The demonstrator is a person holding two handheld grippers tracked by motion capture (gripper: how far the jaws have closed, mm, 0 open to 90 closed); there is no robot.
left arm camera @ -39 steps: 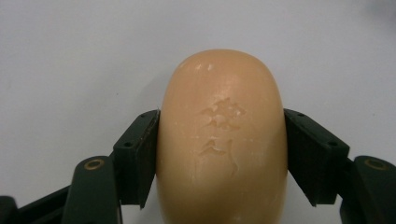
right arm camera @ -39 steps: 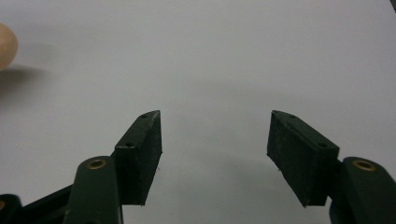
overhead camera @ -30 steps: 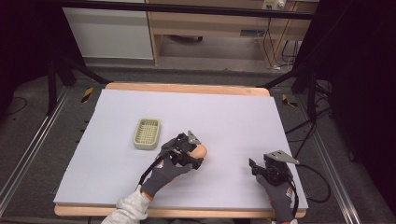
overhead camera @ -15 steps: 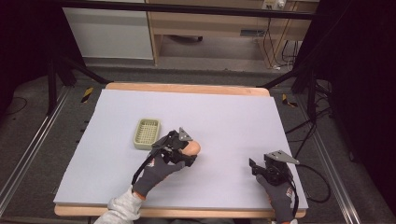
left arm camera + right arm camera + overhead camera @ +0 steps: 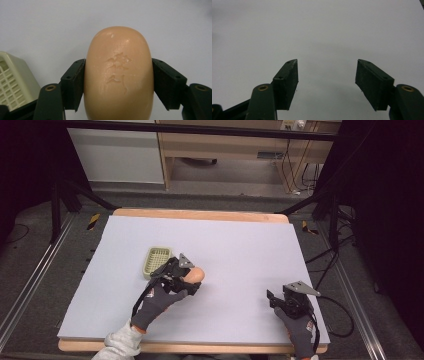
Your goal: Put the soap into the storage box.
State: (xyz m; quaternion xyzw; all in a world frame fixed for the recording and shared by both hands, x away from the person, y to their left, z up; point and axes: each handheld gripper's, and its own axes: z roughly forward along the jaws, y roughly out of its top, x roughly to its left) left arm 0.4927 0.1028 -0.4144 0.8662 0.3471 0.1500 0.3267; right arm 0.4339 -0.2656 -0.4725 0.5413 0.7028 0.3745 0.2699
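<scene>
Soap bar clamped in left gripper, just right of soap dish.

Left gripper (image 5: 118, 82) pinching soap bar (image 5: 118, 72) across its short sides, long axis running out along the jaws. Soap dish (image 5: 156, 259) just beside, toward worktop's (image 5: 240, 245) left edge, nearer far edge. Right gripper (image 5: 327, 80) spread, holding nothing, near front right corner, well apart from dish.

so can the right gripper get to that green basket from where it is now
Probably not easily. The right gripper sits open near the table's front right, and the left gripper, shut on the soap, lies between it and the basket. It would have to go around.
</scene>
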